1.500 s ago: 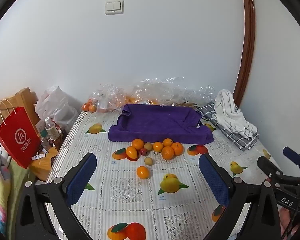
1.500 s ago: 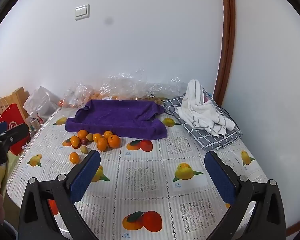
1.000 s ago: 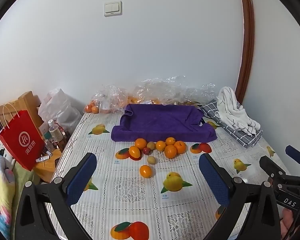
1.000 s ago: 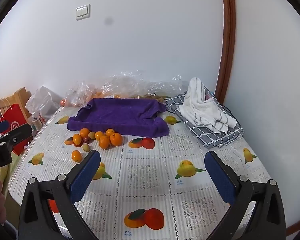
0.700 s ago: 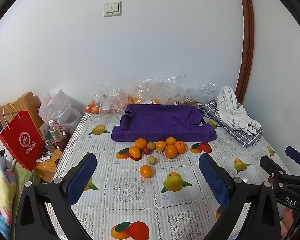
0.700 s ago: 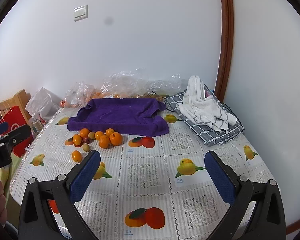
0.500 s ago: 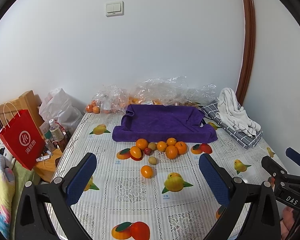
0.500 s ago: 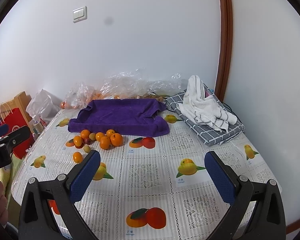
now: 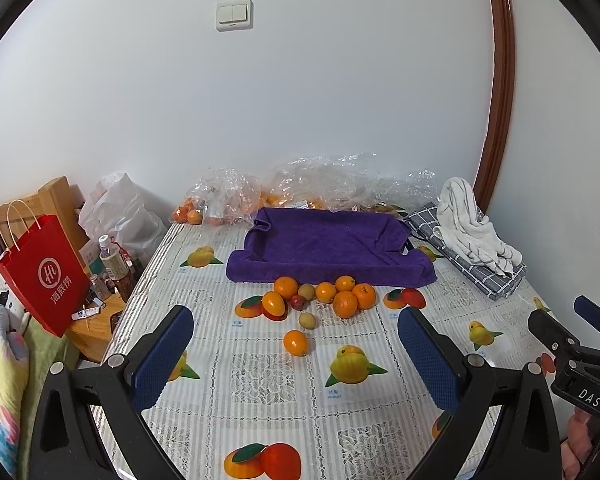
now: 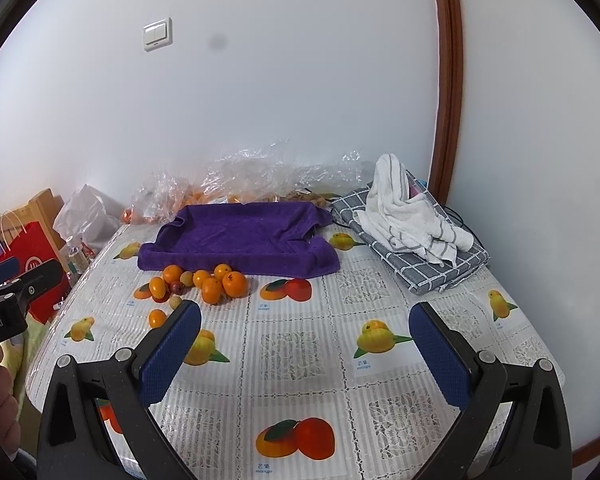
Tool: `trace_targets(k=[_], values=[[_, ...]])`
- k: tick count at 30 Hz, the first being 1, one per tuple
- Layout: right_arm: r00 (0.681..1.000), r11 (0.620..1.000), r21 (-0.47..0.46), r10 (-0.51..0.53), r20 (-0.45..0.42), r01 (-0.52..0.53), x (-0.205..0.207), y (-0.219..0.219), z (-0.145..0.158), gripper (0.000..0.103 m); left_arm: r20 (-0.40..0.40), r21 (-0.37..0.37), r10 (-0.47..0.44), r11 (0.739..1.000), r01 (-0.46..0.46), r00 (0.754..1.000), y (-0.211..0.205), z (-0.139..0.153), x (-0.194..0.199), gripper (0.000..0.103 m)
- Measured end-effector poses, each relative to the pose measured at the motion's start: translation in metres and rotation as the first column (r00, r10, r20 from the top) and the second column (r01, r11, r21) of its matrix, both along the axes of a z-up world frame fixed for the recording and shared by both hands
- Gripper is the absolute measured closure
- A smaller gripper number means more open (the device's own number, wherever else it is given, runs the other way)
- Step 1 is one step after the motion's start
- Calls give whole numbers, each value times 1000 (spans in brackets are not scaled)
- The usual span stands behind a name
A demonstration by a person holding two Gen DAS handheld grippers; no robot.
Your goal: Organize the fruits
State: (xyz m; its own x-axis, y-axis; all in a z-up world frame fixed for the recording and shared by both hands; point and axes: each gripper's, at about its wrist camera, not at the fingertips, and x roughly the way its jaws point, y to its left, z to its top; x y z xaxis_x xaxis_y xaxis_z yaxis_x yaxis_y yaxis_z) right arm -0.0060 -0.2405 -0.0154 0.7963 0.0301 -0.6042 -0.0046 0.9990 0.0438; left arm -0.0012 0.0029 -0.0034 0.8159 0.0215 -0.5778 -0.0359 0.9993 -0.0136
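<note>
White wall behind; oranges [image 9: 327,298] cluster just before the purple towel [image 9: 328,246], perhaps touching it. Left gripper [image 9: 296,356] and right gripper [image 10: 306,346] gape, holding nothing.

Glossy-skinned oranges [image 9: 345,303] on smooth printed tablecloth [image 9: 268,380] — plush purple towel [image 9: 328,246], crinkly clear plastic bags [image 9: 320,184].
</note>
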Motion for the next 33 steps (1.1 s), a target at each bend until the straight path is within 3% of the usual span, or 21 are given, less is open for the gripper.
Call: trace_targets(k=[33], values=[[1000, 1000, -12, 17, -11, -17, -2, 6, -6, 1, 3, -18, 2, 1000, -2, 1000, 12, -3, -6, 0]])
